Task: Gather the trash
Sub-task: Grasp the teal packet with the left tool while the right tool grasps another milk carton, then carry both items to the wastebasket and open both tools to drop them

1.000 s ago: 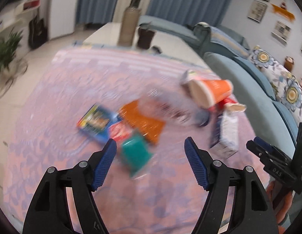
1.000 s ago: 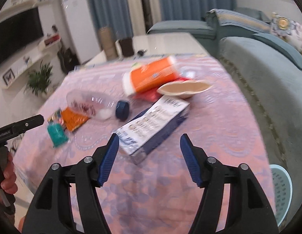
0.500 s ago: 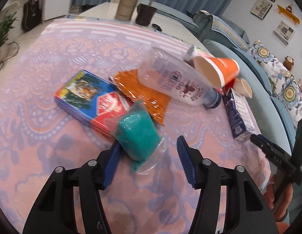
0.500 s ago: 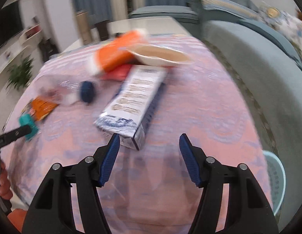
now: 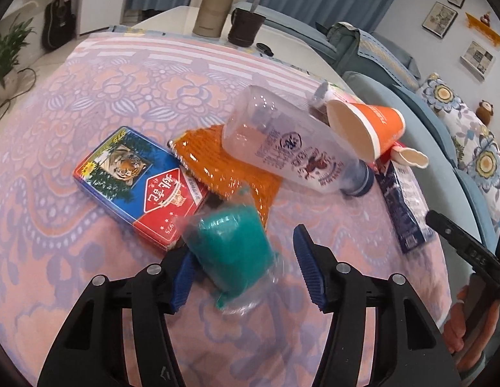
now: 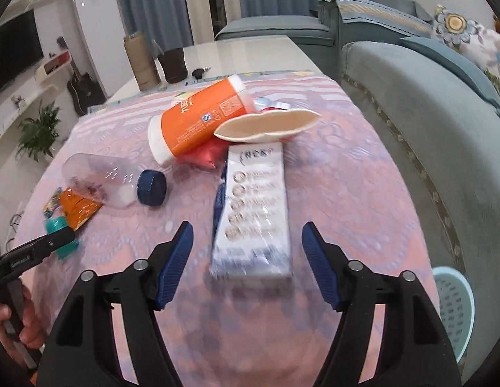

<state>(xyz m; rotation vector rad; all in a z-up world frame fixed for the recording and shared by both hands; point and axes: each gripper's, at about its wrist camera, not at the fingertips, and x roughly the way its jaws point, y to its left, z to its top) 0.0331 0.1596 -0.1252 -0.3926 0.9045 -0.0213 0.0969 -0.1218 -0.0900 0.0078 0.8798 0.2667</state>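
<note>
Trash lies on a pink and lilac tablecloth (image 5: 88,96). My left gripper (image 5: 243,274) is open, its jaws on either side of a teal wad in clear plastic wrap (image 5: 232,251). Beyond it lie a blue and red card box (image 5: 137,180), an orange mesh bag (image 5: 230,164), a clear plastic bottle with a blue cap (image 5: 291,151) and an orange paper cup (image 5: 369,125). My right gripper (image 6: 248,264) is open, its jaws astride the near end of a white and blue carton (image 6: 254,206). A squashed beige paper cup (image 6: 269,124) lies behind the carton.
A light blue basket (image 6: 453,306) stands on the floor at the right, beside a teal sofa (image 6: 427,103). A tan flask (image 5: 214,3) and a dark mug (image 5: 245,27) stand on the white table beyond the cloth. A red wrapper (image 6: 206,154) lies under the orange cup.
Both grippers moved forward and down. The left one now has the teal wad between its open jaws; the right one has swung to line up with the carton's near end.
</note>
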